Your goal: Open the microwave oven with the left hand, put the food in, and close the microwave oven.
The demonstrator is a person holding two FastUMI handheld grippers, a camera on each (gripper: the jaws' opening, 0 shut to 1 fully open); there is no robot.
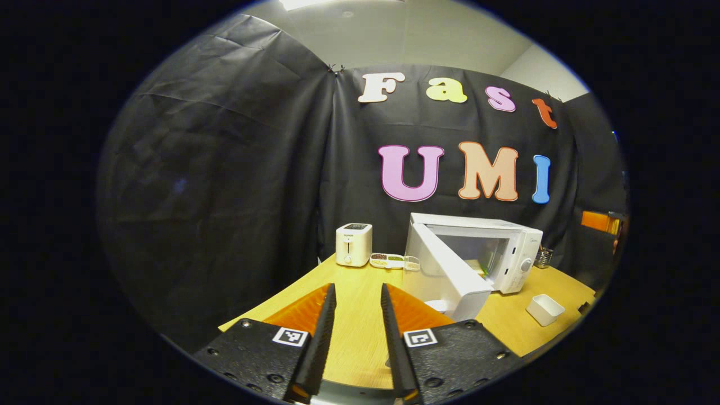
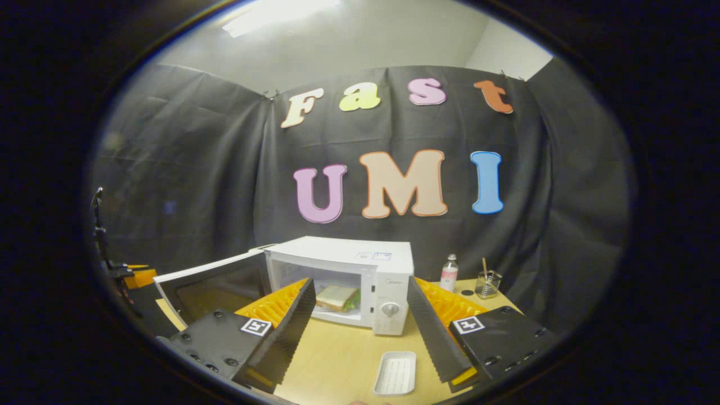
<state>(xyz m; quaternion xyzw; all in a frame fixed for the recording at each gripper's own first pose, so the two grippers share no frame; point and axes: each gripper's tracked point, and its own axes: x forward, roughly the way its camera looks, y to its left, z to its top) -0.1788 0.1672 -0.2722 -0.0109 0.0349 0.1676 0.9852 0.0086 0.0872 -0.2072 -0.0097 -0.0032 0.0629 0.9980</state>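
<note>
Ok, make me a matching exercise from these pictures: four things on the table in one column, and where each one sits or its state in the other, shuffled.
Things:
1. sandwich
2. microwave door
3. toaster
4. white tray

Places or states:
A. swung open
B. on the table in front of the microwave
C. inside the microwave
D. at the back of the table, left of the microwave in the left gripper view

Pairs: 1-C, 2-A, 3-D, 4-B
</note>
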